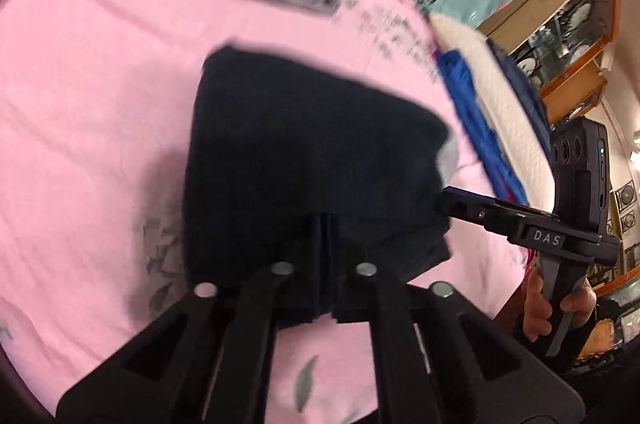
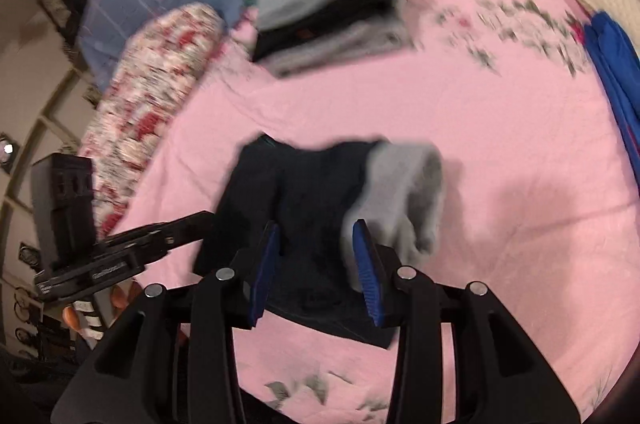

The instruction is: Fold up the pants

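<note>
The dark navy pants [image 1: 312,160], already folded into a compact soft bundle, lie on the pink floral bedsheet [image 1: 92,96], and they serve as the landmark here. The left gripper [image 1: 322,244] sits at their near edge with its fingers pressed fully together; whether a thin fold of cloth is pinched between them I cannot tell, since dark fabric and black fingers merge in the blur. The right gripper [image 2: 316,264] is over the pants' near right part, its blue-padded fingers [image 2: 366,272] partly apart with dark cloth lying between them, though the pads do not seem to press on it. The folding looks close to done, probably at the stage of tidying or lifting the bundle. The next move likely calls for a firm hold on both near edges, so the layers stay together while the bundle travels to the stack of folded grey and black clothes [image 2: 332,12] beyond the pants. The right wrist view shows a light grey lining or pocket [image 2: 404,192] turned out at the pants' right side, barely a sliver in the left wrist view; it also shows a red-and-white floral bolster pillow [image 2: 156,84] left of the pants. Only the left wrist view shows the hand [image 1: 556,312] holding the right gripper's handle.
</note>
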A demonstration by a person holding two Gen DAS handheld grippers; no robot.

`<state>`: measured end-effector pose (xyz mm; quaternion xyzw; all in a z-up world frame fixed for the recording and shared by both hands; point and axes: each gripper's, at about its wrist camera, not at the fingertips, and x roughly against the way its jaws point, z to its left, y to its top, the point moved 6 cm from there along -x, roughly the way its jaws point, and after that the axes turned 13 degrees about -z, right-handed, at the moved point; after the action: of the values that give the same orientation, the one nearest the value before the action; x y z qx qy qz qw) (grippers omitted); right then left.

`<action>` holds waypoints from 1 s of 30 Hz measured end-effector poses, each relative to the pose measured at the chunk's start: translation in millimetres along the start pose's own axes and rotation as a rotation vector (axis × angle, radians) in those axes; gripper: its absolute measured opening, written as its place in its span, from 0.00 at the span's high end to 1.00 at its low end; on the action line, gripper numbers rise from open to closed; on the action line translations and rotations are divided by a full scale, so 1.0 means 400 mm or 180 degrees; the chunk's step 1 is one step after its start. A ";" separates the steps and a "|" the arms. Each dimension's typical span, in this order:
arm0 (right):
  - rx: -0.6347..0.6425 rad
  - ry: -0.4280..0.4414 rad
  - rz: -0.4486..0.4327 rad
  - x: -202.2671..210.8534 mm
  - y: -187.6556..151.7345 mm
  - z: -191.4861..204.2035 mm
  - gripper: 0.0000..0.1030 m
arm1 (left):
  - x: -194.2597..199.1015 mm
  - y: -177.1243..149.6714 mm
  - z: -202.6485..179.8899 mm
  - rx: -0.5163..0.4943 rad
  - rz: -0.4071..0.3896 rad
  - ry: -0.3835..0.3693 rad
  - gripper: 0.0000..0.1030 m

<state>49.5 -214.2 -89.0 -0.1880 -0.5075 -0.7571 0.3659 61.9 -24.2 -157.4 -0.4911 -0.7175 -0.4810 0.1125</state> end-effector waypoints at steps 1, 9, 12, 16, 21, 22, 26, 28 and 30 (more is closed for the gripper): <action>-0.0067 -0.0103 0.0114 -0.022 -0.021 -0.029 0.62 | -0.014 -0.011 0.018 0.0093 0.0067 -0.0052 0.97; 0.0285 -0.0411 0.0404 -0.026 -0.037 -0.020 0.64 | 0.003 -0.021 0.024 0.0078 0.0017 -0.0083 0.97; 0.0584 -0.0014 0.0220 -0.021 0.054 0.107 0.60 | 0.001 -0.017 0.017 0.0094 0.0031 -0.0042 0.97; 0.0942 0.0353 0.0489 -0.169 0.126 0.249 0.57 | 0.025 -0.019 0.008 -0.0001 0.0022 0.0079 0.97; 0.1305 -0.0043 0.0930 -0.368 0.127 0.264 0.57 | 0.030 -0.028 0.004 -0.0103 0.0051 0.0177 0.97; 0.1333 -0.0055 0.1001 -0.387 0.126 0.265 0.57 | 0.029 -0.029 0.004 -0.0114 0.0058 0.0192 0.97; 0.1440 -0.0264 0.1223 -0.461 0.089 0.247 0.55 | 0.022 -0.028 0.009 -0.0147 0.0062 0.0260 0.97; 0.1395 -0.0324 0.1305 -0.501 0.069 0.227 0.46 | 0.020 -0.027 0.012 -0.0119 0.0062 0.0260 0.97; 0.1357 -0.0332 0.1306 -0.523 0.061 0.223 0.36 | 0.018 -0.024 0.013 -0.0107 0.0062 0.0270 0.97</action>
<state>198.4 -62.7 -174.0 -0.2442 -0.6246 -0.5331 0.5158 52.2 -16.0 -161.0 -0.4790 -0.6991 -0.5122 0.1392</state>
